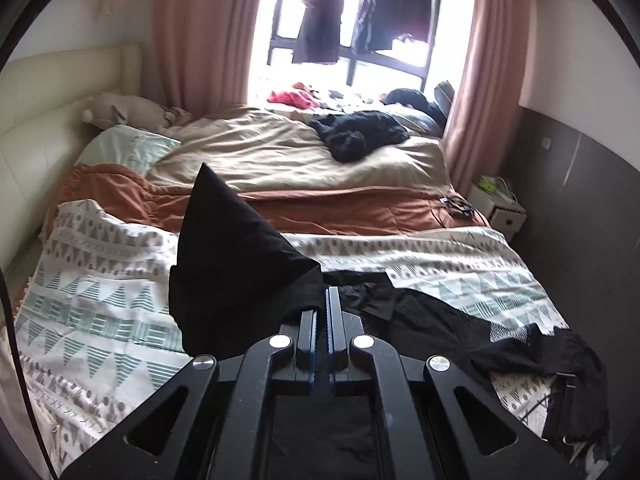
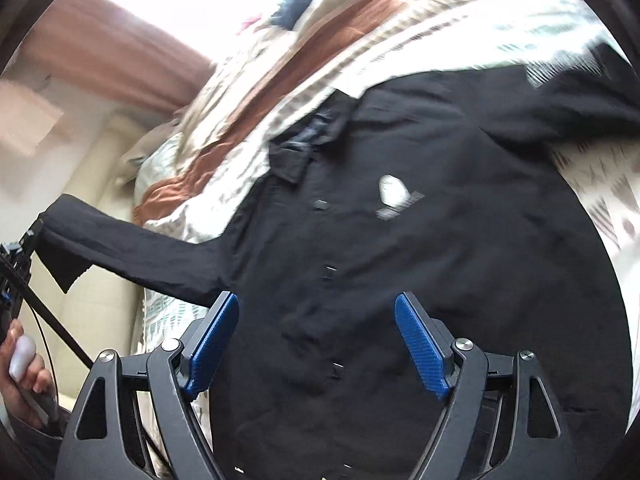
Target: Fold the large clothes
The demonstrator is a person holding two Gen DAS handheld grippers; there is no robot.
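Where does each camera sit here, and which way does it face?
Left wrist: on the left gripper, facing across the bed to the window; its shut jaws pinch the black shirt.
Right wrist: on the right gripper, looking down on the shirt's buttoned front; jaws open, a hand at left.
Shared: the shirt, the patterned cover, and the left gripper holding the sleeve.

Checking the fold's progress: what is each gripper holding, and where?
Left gripper pinches the black shirt by its sleeve end. Right gripper is open, holding nothing.

Black shirt (image 2: 400,260), triangle-patterned white-green bedspread (image 1: 100,300)
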